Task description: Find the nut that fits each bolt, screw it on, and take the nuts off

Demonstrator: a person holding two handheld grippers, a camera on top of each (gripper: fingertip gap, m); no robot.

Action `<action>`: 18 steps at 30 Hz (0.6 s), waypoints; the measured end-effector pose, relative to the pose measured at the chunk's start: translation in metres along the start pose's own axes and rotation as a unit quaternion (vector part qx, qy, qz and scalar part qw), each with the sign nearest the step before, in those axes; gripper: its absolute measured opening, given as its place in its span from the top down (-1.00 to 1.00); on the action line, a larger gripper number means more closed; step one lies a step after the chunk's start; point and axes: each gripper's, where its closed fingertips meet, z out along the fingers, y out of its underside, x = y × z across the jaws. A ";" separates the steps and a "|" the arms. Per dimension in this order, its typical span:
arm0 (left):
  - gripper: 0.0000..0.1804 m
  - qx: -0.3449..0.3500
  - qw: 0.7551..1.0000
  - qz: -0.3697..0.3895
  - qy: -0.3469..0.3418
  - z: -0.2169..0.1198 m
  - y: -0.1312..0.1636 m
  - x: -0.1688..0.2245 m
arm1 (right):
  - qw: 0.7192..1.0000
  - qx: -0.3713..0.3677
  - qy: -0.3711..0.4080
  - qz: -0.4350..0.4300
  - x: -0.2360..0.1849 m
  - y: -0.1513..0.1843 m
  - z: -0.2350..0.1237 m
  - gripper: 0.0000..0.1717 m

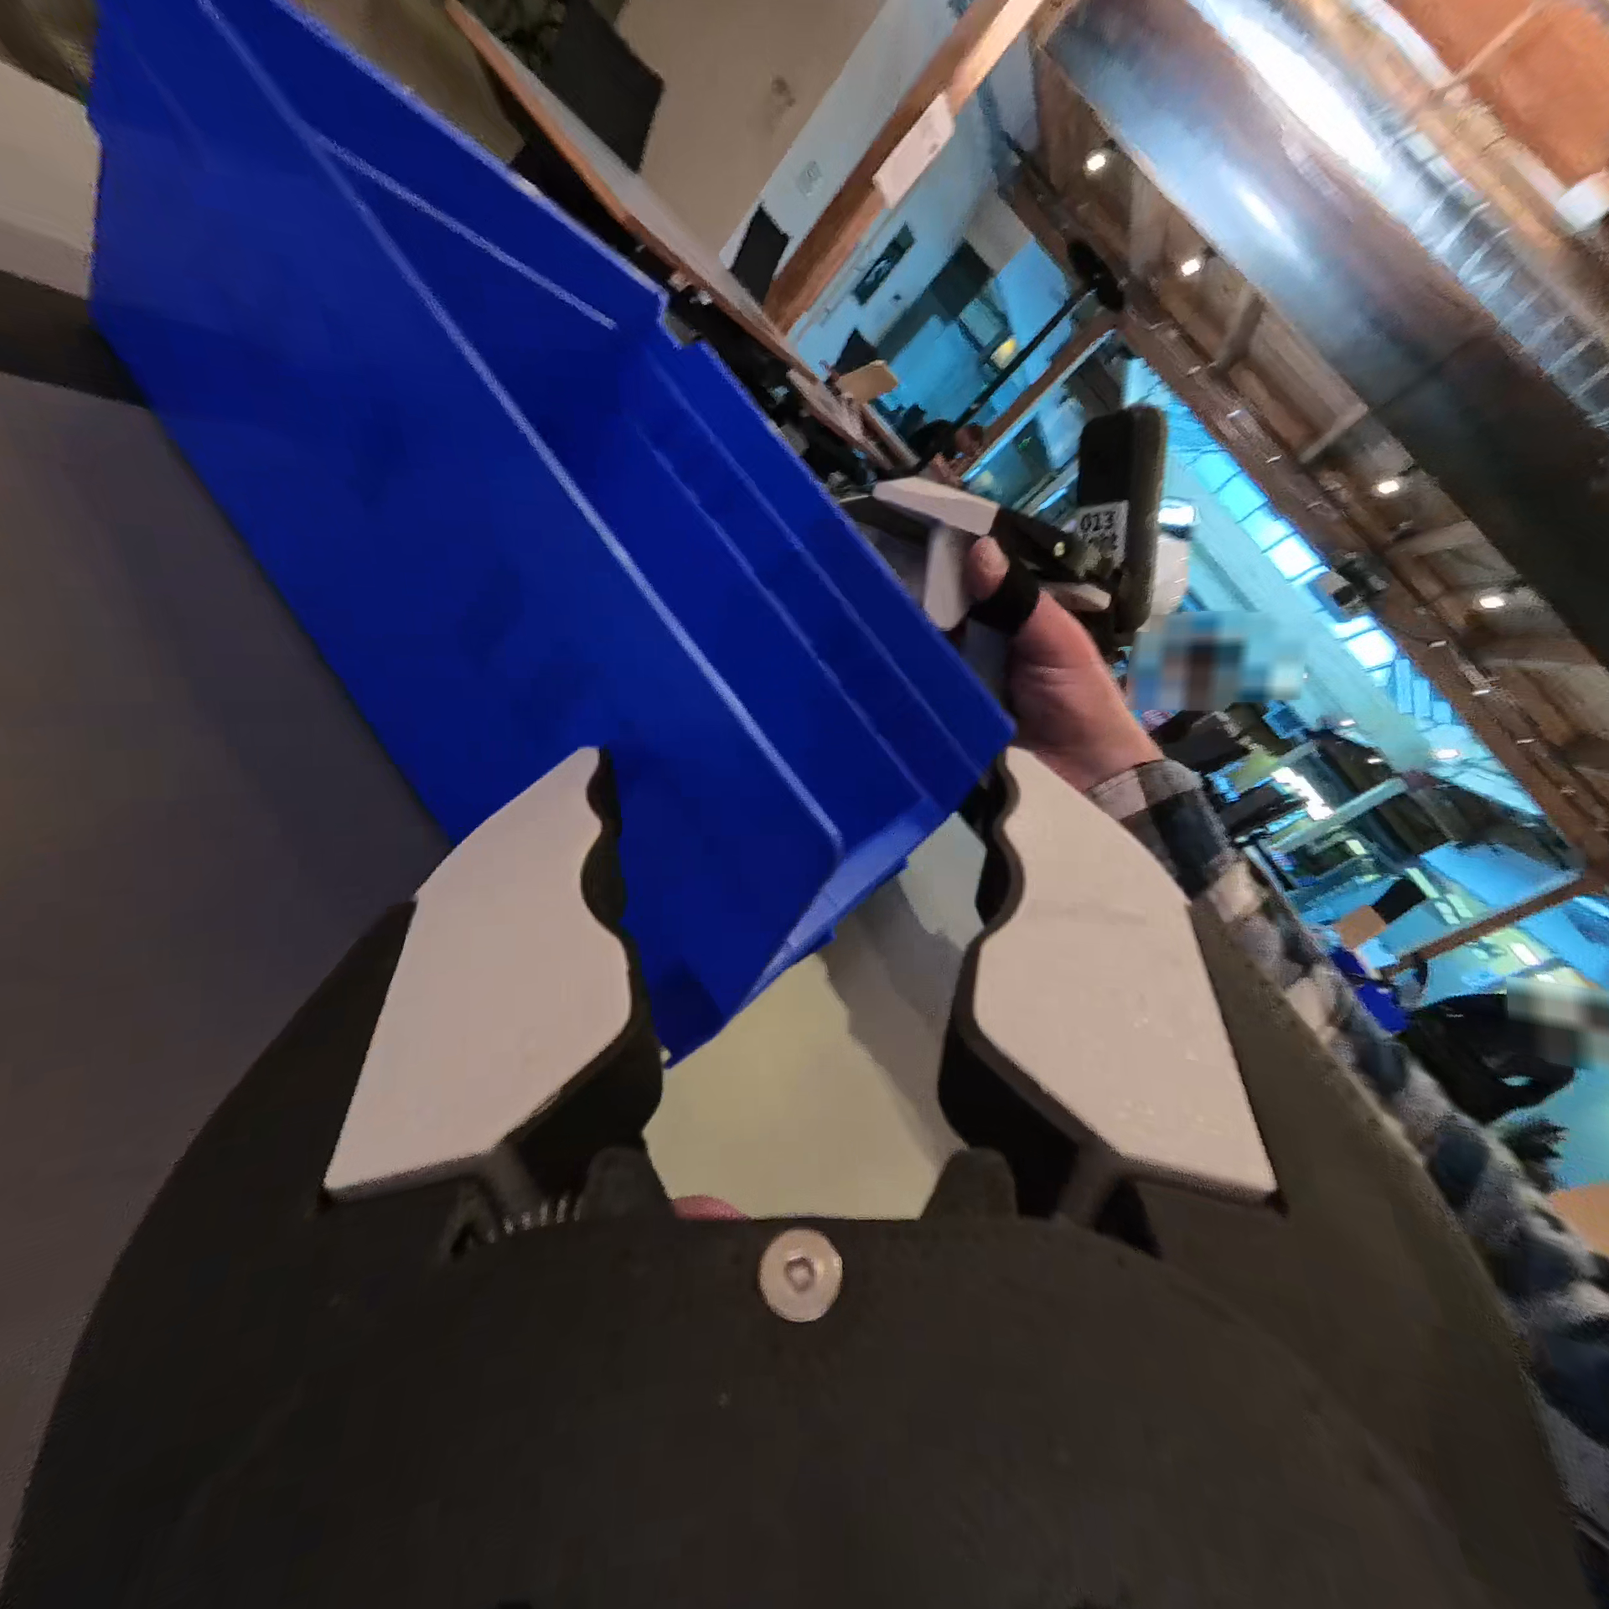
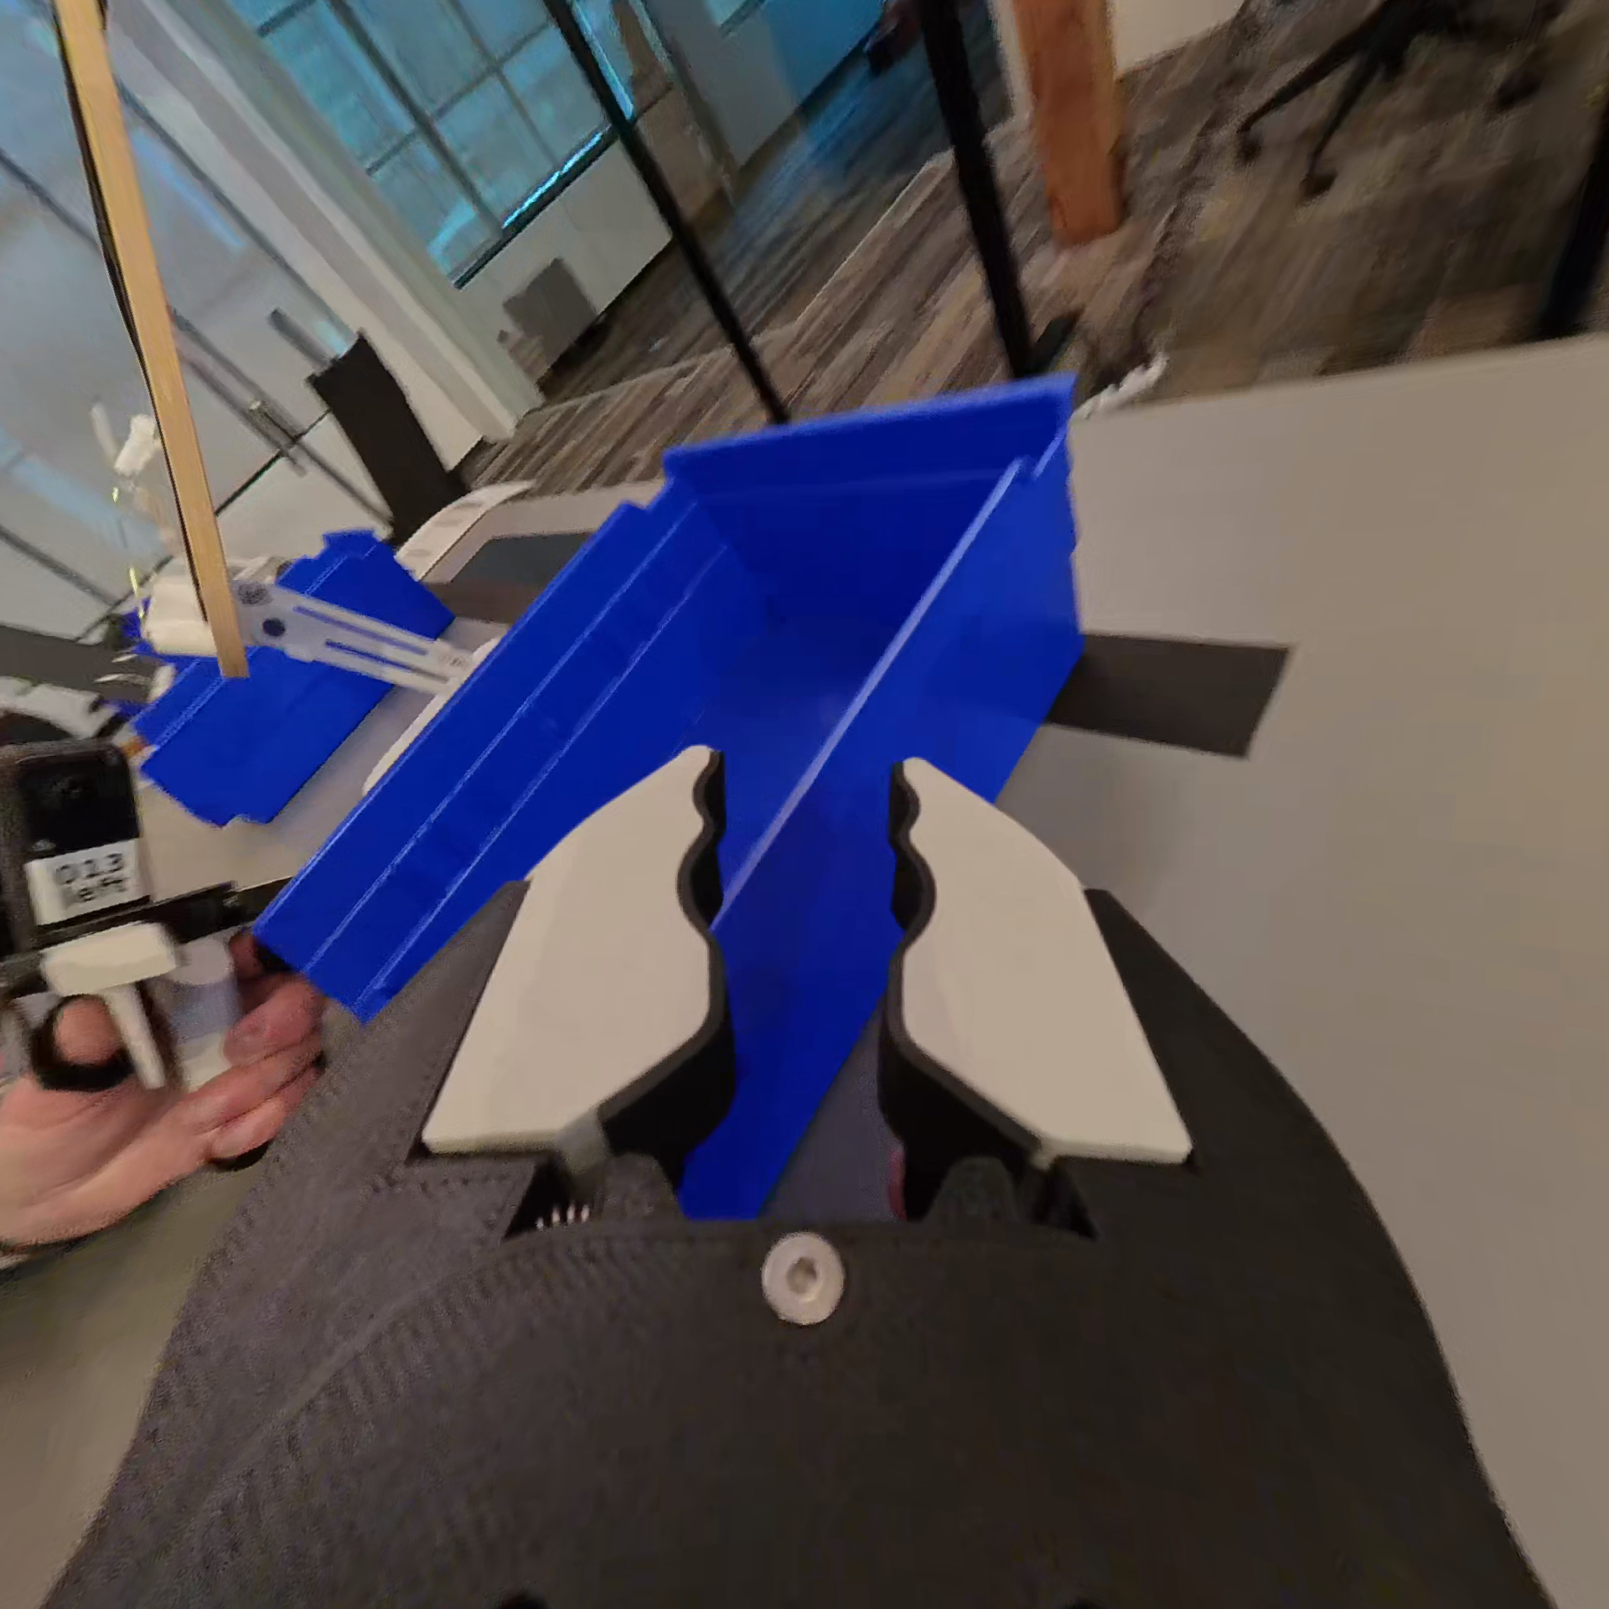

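Observation:
A long blue plastic bin [image 1: 435, 435] lies on the table, and what I see of its inside [image 2: 784, 609] holds nothing. My left gripper [image 1: 801, 766] is wide open, with the bin's near end corner between its fingers and neither pad on it. My right gripper [image 2: 805, 766] straddles the bin's right side wall from above. Blue shows between the left pad and the wall's top edge, so the pads do not press it. The right gripper also shows beyond the bin in the left wrist view [image 1: 936, 548]. No nut or bolt is in view.
A second blue bin [image 2: 261, 723] stands farther left with a white slotted tool [image 2: 348, 636] across it. A strip of black tape [image 2: 1167, 696] lies on the grey table [image 2: 1349, 871]. A person's hand [image 1: 1062, 688] and plaid sleeve hold the right gripper. Tip to tip, the grippers are about 25 centimetres apart.

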 end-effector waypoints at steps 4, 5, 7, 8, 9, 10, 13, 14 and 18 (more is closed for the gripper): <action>0.15 0.006 0.997 0.076 -0.013 -0.043 -0.013 0.016 | 0.990 0.063 0.053 -0.111 -0.048 -0.031 -0.040 0.55; 0.20 -0.005 0.993 0.115 -0.030 -0.059 -0.011 0.017 | 0.987 0.053 0.052 -0.145 -0.075 -0.030 -0.044 0.53; 0.21 -0.040 0.983 0.168 -0.067 -0.094 -0.005 0.010 | 0.978 0.015 0.038 -0.206 -0.133 -0.015 -0.044 0.34; 0.23 -0.057 0.976 0.186 -0.093 -0.113 -0.003 0.001 | 0.973 -0.002 0.023 -0.231 -0.162 -0.004 -0.039 0.28; 0.17 -0.071 0.969 0.207 -0.117 -0.133 -0.003 -0.008 | 0.967 -0.024 0.006 -0.253 -0.190 0.012 -0.032 0.20; 0.09 -0.078 0.960 0.225 -0.145 -0.154 -0.006 -0.019 | 0.961 -0.053 -0.008 -0.272 -0.215 0.031 -0.023 0.13; -0.07 -0.094 0.940 0.255 -0.205 -0.214 -0.015 -0.036 | 0.946 -0.098 -0.061 -0.302 -0.282 0.086 0.007 -0.04; -0.08 -0.089 0.927 0.277 -0.238 -0.235 -0.021 -0.044 | 0.942 -0.117 -0.068 -0.308 -0.296 0.106 0.019 -0.11; -0.38 -0.116 0.903 0.271 -0.311 -0.298 -0.020 -0.075 | 0.936 -0.166 -0.073 -0.303 -0.331 0.168 0.070 -0.37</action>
